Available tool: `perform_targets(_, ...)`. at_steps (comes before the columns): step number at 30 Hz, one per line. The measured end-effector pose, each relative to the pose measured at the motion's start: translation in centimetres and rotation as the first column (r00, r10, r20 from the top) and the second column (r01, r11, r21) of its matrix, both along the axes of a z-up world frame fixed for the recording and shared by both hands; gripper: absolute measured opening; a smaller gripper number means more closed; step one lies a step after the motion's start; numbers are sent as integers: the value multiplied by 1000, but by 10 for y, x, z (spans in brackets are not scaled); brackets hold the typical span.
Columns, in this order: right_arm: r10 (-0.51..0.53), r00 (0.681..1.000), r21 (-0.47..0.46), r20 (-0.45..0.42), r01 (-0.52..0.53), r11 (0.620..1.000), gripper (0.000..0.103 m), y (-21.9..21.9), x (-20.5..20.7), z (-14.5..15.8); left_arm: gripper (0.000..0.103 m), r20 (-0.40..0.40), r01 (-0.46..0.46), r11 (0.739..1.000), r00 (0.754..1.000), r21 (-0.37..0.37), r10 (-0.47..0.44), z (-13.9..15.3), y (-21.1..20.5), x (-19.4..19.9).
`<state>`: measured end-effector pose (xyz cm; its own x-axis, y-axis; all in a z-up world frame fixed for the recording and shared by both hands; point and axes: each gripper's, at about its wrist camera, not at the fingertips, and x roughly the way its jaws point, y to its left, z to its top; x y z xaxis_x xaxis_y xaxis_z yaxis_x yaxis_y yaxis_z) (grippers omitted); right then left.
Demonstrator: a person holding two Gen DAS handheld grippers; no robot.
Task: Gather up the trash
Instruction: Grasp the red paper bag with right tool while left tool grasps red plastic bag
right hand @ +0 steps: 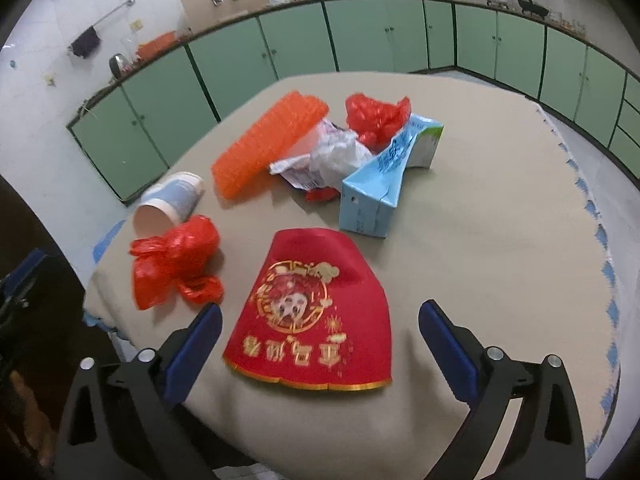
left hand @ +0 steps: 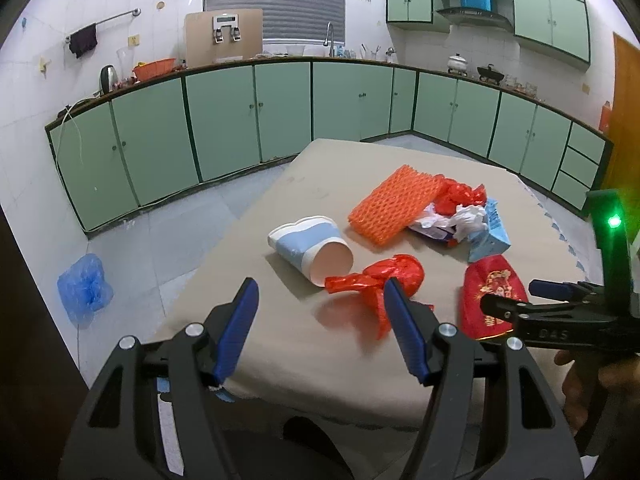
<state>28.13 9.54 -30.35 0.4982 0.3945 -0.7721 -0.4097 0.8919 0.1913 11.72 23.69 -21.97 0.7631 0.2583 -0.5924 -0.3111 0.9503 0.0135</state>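
Trash lies on a beige-covered table (left hand: 312, 344). A tipped paper cup (left hand: 310, 246) (right hand: 170, 204), a crumpled red plastic bag (left hand: 376, 280) (right hand: 174, 262), an orange foam net (left hand: 394, 208) (right hand: 268, 144), a blue carton (left hand: 490, 234) (right hand: 384, 180), white crumpled wrappers (right hand: 332, 154), a second red bag (right hand: 376, 116) and a red gold-printed pouch (left hand: 494, 294) (right hand: 316, 320). My left gripper (left hand: 320, 324) is open and empty, just short of the red bag. My right gripper (right hand: 320, 344) is open and empty, its fingers on either side of the pouch; it also shows in the left wrist view (left hand: 520, 300).
A blue plastic bag (left hand: 84, 288) lies on the tiled floor left of the table. Green cabinets (left hand: 248, 116) line the walls behind, with kitchenware on the counter. The table's near edge is just below both grippers.
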Motion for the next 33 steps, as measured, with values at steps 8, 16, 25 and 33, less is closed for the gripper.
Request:
perform_targets(8,48,998,41,-32,-46,998,55,-7,-1,-1,62,-10,15,1000,1000,-8,-15,-7,-2,8)
perform_targets(16,82,997,151,-13,-79,985,13,-25,-11,24,62,-27,37,999,999,-15,-37,-12,-15,12)
perform_targets(25,78,997,173,20,-81,982,11,-29,-15,38,62,-41,55,998,998,-2,-55,-14,-26,19)
perform_targets(33,81,996,179,44,-88,980,11,-33,-15,47,58,-86,56,998,995,-24,-58,-31,-29,38)
